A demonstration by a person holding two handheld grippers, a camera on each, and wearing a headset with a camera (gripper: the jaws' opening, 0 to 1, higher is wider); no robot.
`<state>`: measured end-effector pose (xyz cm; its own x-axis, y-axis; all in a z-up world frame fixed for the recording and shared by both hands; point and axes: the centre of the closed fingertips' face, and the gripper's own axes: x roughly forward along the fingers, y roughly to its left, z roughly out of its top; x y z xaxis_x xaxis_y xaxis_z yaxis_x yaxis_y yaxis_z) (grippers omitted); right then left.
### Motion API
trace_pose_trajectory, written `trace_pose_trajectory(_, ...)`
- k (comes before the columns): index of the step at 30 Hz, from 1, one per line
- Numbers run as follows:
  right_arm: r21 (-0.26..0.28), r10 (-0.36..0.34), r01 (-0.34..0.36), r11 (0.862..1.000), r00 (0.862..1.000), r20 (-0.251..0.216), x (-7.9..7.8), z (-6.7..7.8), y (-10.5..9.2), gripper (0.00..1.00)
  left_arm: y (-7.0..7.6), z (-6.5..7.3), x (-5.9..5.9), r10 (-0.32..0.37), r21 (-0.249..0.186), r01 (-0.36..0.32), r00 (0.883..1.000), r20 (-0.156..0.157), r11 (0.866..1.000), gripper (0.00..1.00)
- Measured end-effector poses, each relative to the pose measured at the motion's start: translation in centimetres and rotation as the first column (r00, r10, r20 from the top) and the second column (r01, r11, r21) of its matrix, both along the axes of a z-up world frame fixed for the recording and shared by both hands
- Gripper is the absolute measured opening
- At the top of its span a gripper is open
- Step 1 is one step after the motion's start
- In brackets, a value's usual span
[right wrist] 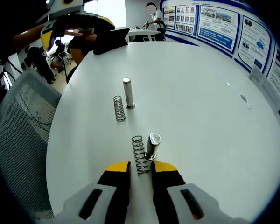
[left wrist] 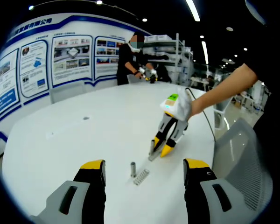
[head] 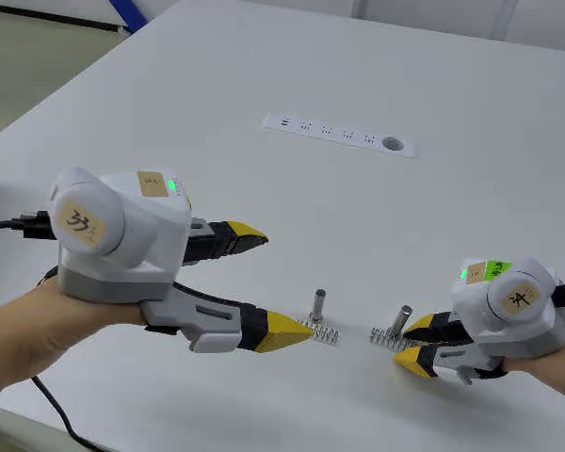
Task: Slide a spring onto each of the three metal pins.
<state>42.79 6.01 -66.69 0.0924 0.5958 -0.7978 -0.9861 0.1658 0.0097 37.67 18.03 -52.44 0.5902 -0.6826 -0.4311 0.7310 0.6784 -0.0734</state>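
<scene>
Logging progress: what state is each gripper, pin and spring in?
Left gripper: open, empty.
Right gripper: nearly closed, grip unclear.
Pin by left gripper: upright, bare.
Pin by right gripper: upright, bare.
Spring by left gripper: lying flat.
Spring by right gripper: lying flat, end at its jaws.

I see a white table (head: 264, 75) with a white power strip (head: 339, 135) at 12 o'clock in the head view. In the left gripper view, wall posters (left wrist: 70, 53) hang at 10 o'clock and a person (left wrist: 129, 60) stands at 12. In the right gripper view, a grey mesh chair (right wrist: 18, 130) sits at 9 o'clock.
</scene>
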Motion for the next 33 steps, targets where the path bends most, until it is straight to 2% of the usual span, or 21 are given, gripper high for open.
trace_pose_trajectory(7,0.008,0.006,-0.006,1.0,1.0,-0.009,-0.3,0.0,0.0,0.12,-0.4,0.4,0.3,-0.001,-0.011,0.001,1.0,0.008,1.0,0.69)
trace_pose_trajectory(9,0.0,0.02,-0.02,1.0,1.0,0.002,-0.4,0.0,0.0,0.12,-0.5,0.4,0.3,-0.005,-0.011,0.005,1.0,0.009,1.0,0.69)
trace_pose_trajectory(18,-0.003,0.021,-0.021,1.0,1.0,-0.011,-1.0,0.5,-0.3,0.11,-0.9,0.4,-0.1,-0.021,0.0,0.021,1.0,0.004,1.0,0.69)
trace_pose_trajectory(26,0.035,0.024,-0.024,0.999,1.0,-0.02,-1.7,3.0,-0.4,0.11,-1.8,0.3,-0.3,-0.048,0.01,0.048,0.999,-0.002,0.999,0.68)
trace_pose_trajectory(33,0.084,0.094,-0.097,0.992,0.995,0.039,-2.6,7.5,0.3,0.11,-3.7,0.3,-0.5,-0.098,0.013,0.098,0.995,-0.004,0.995,0.65)
